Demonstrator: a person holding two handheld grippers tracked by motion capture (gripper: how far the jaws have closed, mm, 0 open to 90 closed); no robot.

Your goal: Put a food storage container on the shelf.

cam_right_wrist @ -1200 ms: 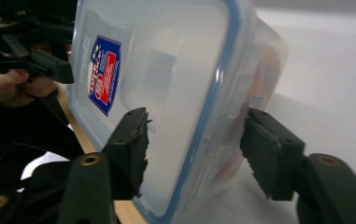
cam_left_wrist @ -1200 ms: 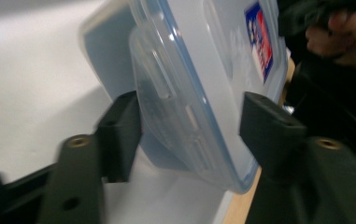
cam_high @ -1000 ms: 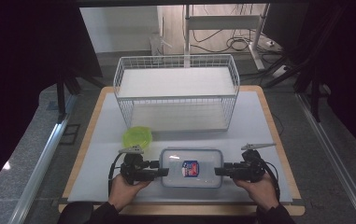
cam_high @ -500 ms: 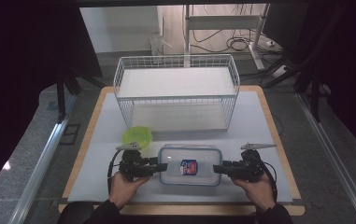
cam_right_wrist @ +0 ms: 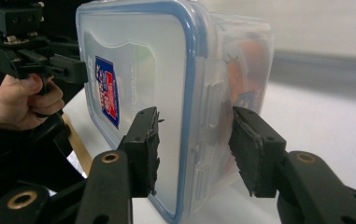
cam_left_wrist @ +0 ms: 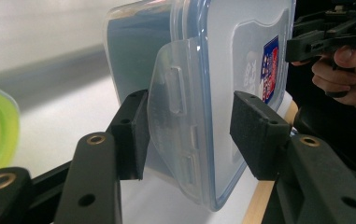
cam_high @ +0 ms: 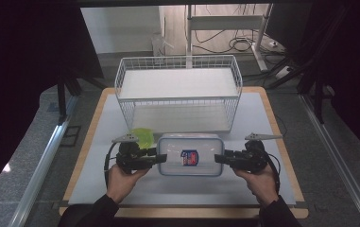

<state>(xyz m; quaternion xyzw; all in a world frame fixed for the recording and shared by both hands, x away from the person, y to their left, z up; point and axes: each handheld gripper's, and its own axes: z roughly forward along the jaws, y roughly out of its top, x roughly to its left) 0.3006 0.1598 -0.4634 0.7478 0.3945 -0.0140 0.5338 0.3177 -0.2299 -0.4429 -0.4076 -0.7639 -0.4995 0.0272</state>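
Observation:
A clear plastic container [cam_high: 190, 153] with a blue-rimmed lid and a red-and-blue label hangs level between my two grippers, just above the white mat. My left gripper [cam_high: 161, 158] is shut on its left end, with the jaws on either side of the lid's clip flap [cam_left_wrist: 175, 107]. My right gripper [cam_high: 219, 158] is shut on the right end, one jaw on the lid, the other on the base. In the left gripper view my gripper [cam_left_wrist: 189, 135] holds the container [cam_left_wrist: 222, 70]. In the right gripper view my gripper [cam_right_wrist: 194, 144] clamps the container [cam_right_wrist: 157, 70], which has orange contents inside.
A white wire basket [cam_high: 177, 94] with two shelves stands on the mat behind the container. A small green-lidded box [cam_high: 142, 137] sits beside my left gripper. The mat [cam_high: 121, 184] lies on a wooden table, with dark floor and metal rails on both sides.
Both hands have lifted, and the container has risen off the mat between them, nearer the basket in the high view. The green box has not moved.

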